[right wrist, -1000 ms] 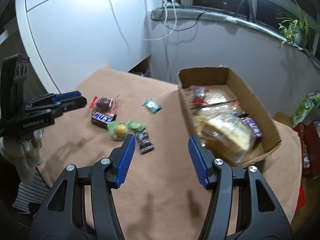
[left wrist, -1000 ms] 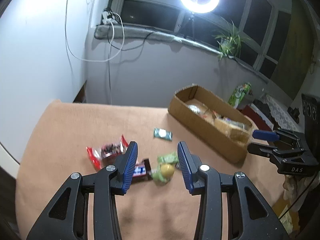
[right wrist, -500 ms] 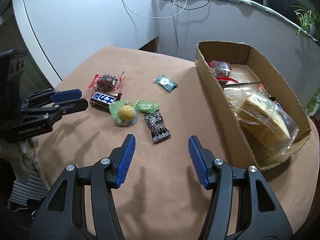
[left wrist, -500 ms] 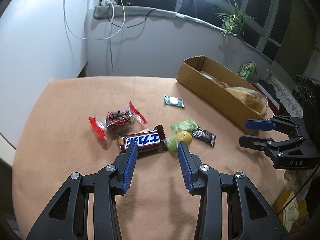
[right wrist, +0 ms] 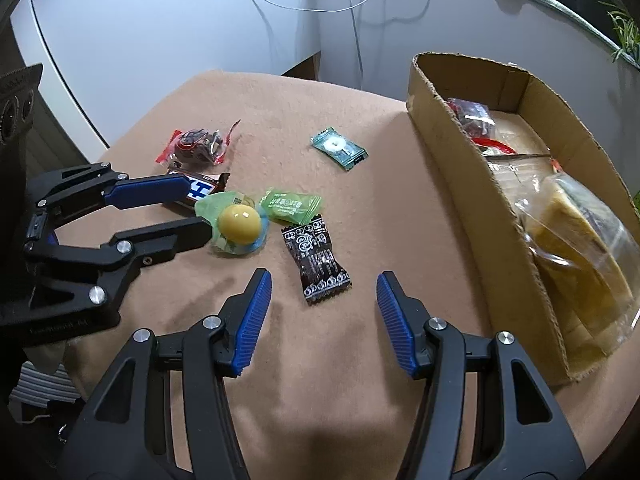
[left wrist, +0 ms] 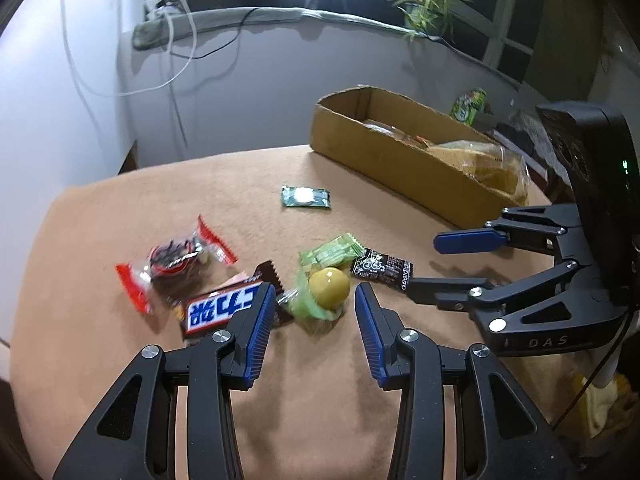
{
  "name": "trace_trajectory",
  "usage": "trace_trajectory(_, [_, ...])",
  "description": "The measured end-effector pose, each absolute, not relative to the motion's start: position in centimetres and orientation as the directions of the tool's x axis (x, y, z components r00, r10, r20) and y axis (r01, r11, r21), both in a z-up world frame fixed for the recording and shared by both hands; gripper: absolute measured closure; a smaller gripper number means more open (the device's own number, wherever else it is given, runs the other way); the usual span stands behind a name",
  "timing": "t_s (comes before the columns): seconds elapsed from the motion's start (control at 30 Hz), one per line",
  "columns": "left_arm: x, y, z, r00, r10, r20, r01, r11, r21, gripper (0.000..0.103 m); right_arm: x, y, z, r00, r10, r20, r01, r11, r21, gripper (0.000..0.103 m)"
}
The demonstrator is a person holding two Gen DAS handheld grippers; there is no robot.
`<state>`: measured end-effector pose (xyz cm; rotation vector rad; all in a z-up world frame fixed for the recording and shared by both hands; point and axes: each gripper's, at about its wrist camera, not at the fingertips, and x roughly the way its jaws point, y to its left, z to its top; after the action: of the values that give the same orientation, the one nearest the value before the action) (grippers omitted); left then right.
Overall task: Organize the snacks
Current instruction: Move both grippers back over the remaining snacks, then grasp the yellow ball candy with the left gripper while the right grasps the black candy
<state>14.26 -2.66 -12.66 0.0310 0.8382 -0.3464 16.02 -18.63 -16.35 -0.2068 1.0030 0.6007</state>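
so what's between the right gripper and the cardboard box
Only bare tablecloth, in the right wrist view: the right gripper is open over the dark candy packet, left of the cardboard box.

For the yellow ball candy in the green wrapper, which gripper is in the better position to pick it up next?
Left. The left gripper is open with the yellow ball candy just ahead between its fingers; the right gripper faces the dark brown packet instead.

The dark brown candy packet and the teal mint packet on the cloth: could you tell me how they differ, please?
The dark brown candy packet is opaque with white print; the teal mint packet shows a white ring at its middle. The dark brown candy packet lies just ahead of the open right hand-held gripper, beside the green candy packet; the teal mint packet lies alone, farther off. Both lie flat outside the cardboard box.
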Motion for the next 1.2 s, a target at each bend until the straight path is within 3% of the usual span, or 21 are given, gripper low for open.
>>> trace_trajectory(0.6, [16.7, -3.9, -14.8, 0.573, -0.271, -0.773, 0.347, 0.935, -0.070, 0.063, 17.1, -16.7, -18.1, 0.410, 0.330, -0.850, -0.586, 0.809, 0.031, 0.057])
trace_trajectory(0.7, [16.8, -3.9, -15.0, 0.571, -0.275, -0.774, 0.346, 0.935, -0.077, 0.063, 16.9, -16.5, -18.1, 0.419, 0.324, -0.848, -0.598, 0.802, 0.011, 0.065])
trace_trajectory(0.77, [16.8, -3.9, -15.1, 0.571, -0.283, -0.770, 0.345, 0.935, -0.087, 0.068, 16.7, -16.3, -18.1, 0.420, 0.322, -0.848, -0.609, 0.793, 0.000, 0.076])
trace_trajectory(1.2, [15.9, -2.9, -14.5, 0.602, -0.298, -0.741, 0.316, 0.941, -0.121, 0.073, 15.7, -17.2, -17.6, 0.433, 0.330, -0.839, -0.592, 0.806, 0.012, 0.077])
